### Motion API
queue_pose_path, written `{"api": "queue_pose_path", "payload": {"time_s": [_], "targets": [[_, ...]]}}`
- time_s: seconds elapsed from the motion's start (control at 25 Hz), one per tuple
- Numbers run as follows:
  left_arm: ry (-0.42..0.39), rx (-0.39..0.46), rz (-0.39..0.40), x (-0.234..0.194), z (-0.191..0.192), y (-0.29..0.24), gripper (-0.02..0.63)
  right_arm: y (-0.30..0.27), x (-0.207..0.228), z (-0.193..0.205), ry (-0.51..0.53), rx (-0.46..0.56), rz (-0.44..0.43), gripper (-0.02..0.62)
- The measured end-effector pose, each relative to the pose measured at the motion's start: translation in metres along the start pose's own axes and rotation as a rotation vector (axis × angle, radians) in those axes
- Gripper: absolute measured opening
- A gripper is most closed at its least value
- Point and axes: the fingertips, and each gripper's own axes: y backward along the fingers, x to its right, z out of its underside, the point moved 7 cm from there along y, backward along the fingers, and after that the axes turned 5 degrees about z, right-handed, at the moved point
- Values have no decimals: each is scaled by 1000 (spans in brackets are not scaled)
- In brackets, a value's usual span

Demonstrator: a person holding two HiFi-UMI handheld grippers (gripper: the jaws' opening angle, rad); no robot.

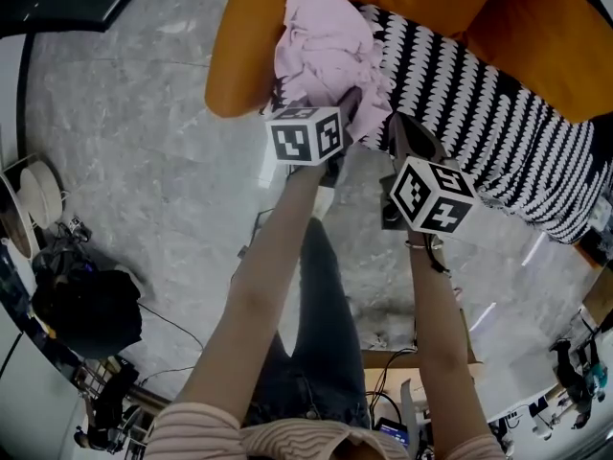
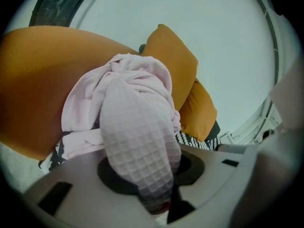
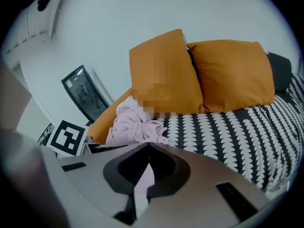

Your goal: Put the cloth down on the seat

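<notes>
Head view: cloth (image 1: 321, 51) (bunched), seat (image 1: 498, 113) edge

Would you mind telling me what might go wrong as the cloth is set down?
The pink cloth is bunched at the front edge of the patterned seat, so once released it may slide to the floor. Its folds sit deep in the left claw, and the right claw pinches a strip; either might snag and drag it back.

The pale pink waffle-weave cloth (image 1: 326, 51) is bunched in a crumpled heap. It lies at one end of the black-and-white patterned seat (image 1: 498, 123).
</notes>
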Motion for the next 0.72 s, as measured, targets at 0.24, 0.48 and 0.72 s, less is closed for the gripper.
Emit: {"api": "queue_pose_path", "payload": {"time_s": [0.24,0.48,0.72], "targets": [[13,-17,-21,-11,4,-12,149,-13,2,9,4,-24,1,8],[24,-23,-52,-19,7,-17,150,-26,1,16,30,-49,11,8],[62,-48,-80,-26,12,-21,167,-29,0,20,19,-60,21,8]]}}
